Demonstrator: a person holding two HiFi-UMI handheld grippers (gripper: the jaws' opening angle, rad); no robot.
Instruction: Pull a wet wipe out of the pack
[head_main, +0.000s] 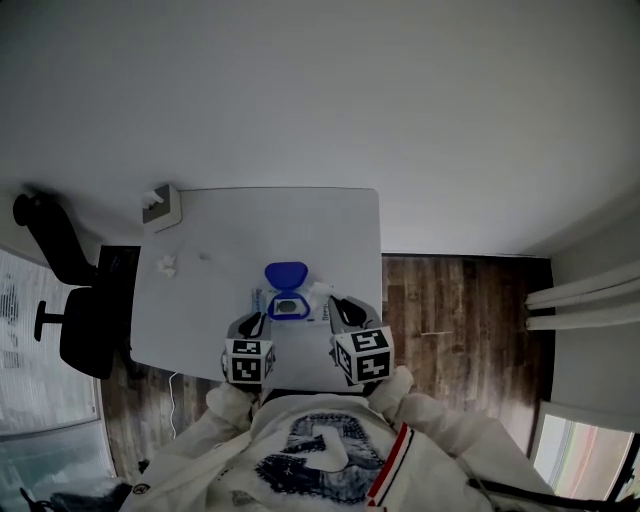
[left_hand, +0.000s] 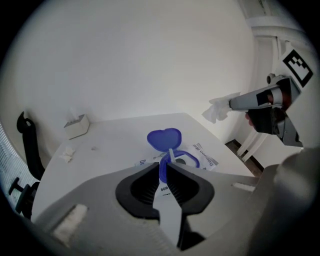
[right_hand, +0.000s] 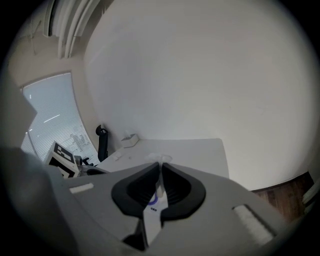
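Wipe (left_hand: 218, 109) pinched in right gripper (left_hand: 234, 103), clear of pack (left_hand: 206, 160); left gripper (left_hand: 166, 163) slightly parted, empty.

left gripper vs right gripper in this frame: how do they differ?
Grip: the right gripper has its jaws closed on a wet wipe; the left gripper has its jaws slightly apart with nothing in them.
Aim: the left gripper looks down at the pack with its blue lid up; the right gripper holds the wipe well above the pack.
Shared: both sit by the pack at the table's near edge.
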